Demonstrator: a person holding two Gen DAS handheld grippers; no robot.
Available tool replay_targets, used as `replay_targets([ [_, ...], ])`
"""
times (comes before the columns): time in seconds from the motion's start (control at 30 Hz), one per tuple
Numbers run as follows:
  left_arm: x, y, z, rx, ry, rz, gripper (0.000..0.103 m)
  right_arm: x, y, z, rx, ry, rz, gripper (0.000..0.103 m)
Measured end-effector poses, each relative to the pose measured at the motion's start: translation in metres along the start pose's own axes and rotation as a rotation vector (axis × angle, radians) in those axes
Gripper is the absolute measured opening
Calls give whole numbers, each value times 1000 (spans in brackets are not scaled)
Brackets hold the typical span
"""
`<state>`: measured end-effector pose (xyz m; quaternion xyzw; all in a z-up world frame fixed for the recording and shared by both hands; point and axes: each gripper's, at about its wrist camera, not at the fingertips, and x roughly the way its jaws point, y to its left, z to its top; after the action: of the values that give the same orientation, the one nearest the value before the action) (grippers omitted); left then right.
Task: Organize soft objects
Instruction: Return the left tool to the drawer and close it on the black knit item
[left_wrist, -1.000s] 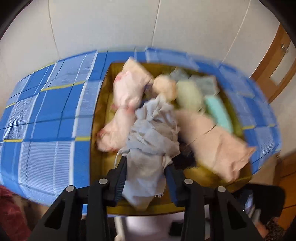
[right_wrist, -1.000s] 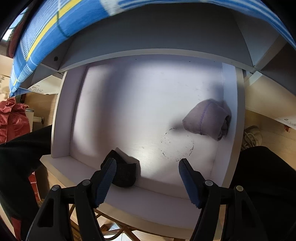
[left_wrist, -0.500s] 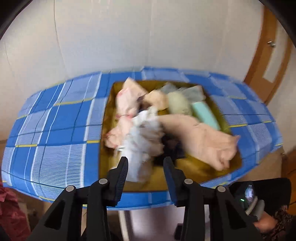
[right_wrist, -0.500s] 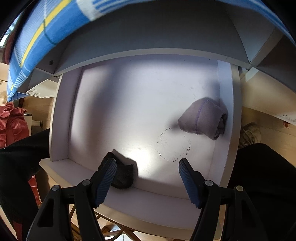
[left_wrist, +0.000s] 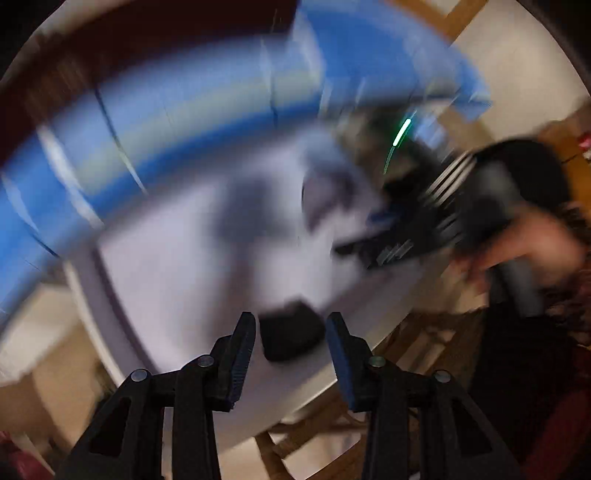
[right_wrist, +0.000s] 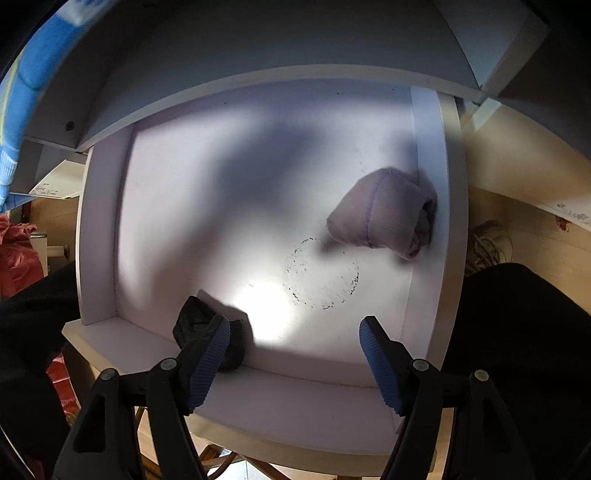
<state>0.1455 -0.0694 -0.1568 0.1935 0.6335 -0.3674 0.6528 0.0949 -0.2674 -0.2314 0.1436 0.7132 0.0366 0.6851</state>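
My left gripper and right gripper hang released and empty over the drawer; I judge I'm between items, so next the left should straddle the black bundle and clench.

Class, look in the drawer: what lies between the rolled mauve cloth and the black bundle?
Right wrist view: bare drawer floor with a speckled ring mark between mauve cloth and black bundle.

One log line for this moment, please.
left gripper: open, blurred, above black bundle | right gripper: open, empty, jaws just widened | lilac roll: against drawer side wall
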Motion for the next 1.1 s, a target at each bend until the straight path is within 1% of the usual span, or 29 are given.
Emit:
replay_targets([
  [0.03, 28, 5, 0, -50, 79, -22, 40, 1, -1, 1, 5, 4, 0, 74],
  [0.07, 47, 9, 0, -94, 125, -37, 40, 2, -2, 1, 10, 6, 0, 74],
  [0.1, 68, 15, -1, -150, 181, -67, 41, 2, -3, 1, 15, 8, 0, 74],
  [0.17, 101, 22, -2, -244, 263, -138, 42, 3, -5, 1, 27, 7, -3, 74],
  [0.23, 125, 23, -2, -294, 315, -175, 63, 2, -6, 2, 33, 3, -10, 76],
  [0.27, 136, 23, -2, -307, 345, -186, 87, 2, -7, 2, 34, 1, -15, 76],
  [0.3, 149, 22, -2, -322, 374, -188, 91, 2, -7, 3, 34, -2, -24, 77],
  [0.4, 167, 23, 1, -350, 410, -171, 91, 2, -10, 5, 40, -8, -36, 77],
  [0.47, 178, 24, 1, -360, 426, -113, 91, 1, -12, 6, 43, -11, -35, 77],
  [0.57, 190, 25, 1, -356, 434, -67, 91, 1, -14, 7, 48, -14, -38, 77],
  [0.67, 195, 27, 2, -366, 409, -77, 91, 2, -16, 8, 55, -14, -41, 77],
  [0.73, 193, 27, 4, -336, 391, -69, 88, 3, -17, 9, 57, -15, -51, 77],
  [0.77, 191, 27, 5, -322, 384, -61, 82, 3, -18, 9, 58, -16, -53, 77],
  [0.8, 188, 29, 6, -312, 376, -51, 79, 4, -18, 10, 59, -18, -60, 77],
  [0.9, 175, 46, 7, -316, 334, 17, 78, 3, -19, 10, 54, -24, -82, 77],
  [0.93, 169, 54, 6, -328, 316, 38, 78, 2, -20, 12, 50, -29, -91, 77],
  [1.0, 159, 71, 2, -372, 276, 55, 76, 2, -20, 16, 36, -39, -126, 77],
  [1.1, 151, 89, -4, -455, 216, 14, 74, 5, -22, 26, 7, -40, -177, 77],
])
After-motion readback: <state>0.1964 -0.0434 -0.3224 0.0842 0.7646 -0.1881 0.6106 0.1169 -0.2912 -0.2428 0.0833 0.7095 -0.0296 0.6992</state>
